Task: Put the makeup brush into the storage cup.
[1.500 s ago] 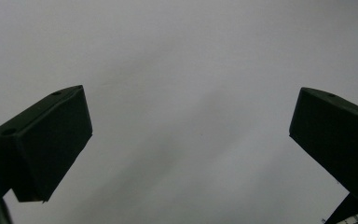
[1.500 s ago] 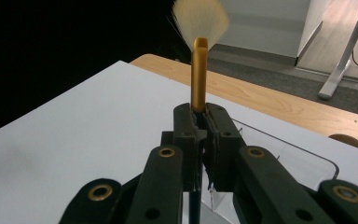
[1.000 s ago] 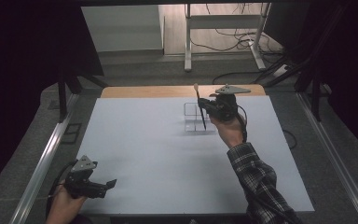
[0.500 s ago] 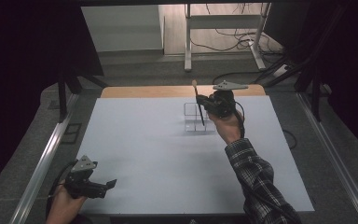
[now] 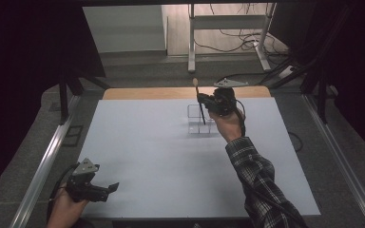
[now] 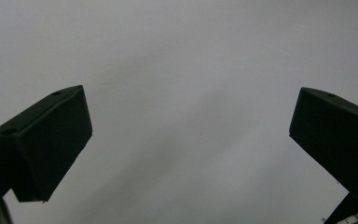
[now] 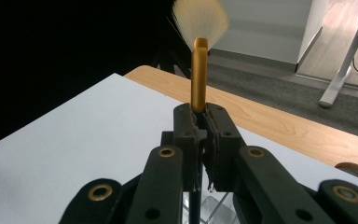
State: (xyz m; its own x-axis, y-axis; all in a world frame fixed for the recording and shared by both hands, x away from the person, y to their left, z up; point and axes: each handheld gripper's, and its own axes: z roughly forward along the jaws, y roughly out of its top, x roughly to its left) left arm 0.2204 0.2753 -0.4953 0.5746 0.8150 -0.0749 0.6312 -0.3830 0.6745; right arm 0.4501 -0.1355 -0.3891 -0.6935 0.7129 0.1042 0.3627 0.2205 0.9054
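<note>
My right gripper is shut on a makeup brush with a black handle, a gold ferrule and pale bristles pointing up. It holds the brush upright over a clear plastic organizer at the far middle of the white table. The handle's lower end reaches down into the organizer. My left gripper rests at the near left corner of the table, its jaws open with nothing between them.
A wooden strip runs along the table's far edge. Metal rails flank the table on both sides. Beyond it stand a white table leg frame and loose cables on the floor.
The right gripper with the brush has shifted slightly away and up over the organizer. The left gripper has stayed put.
</note>
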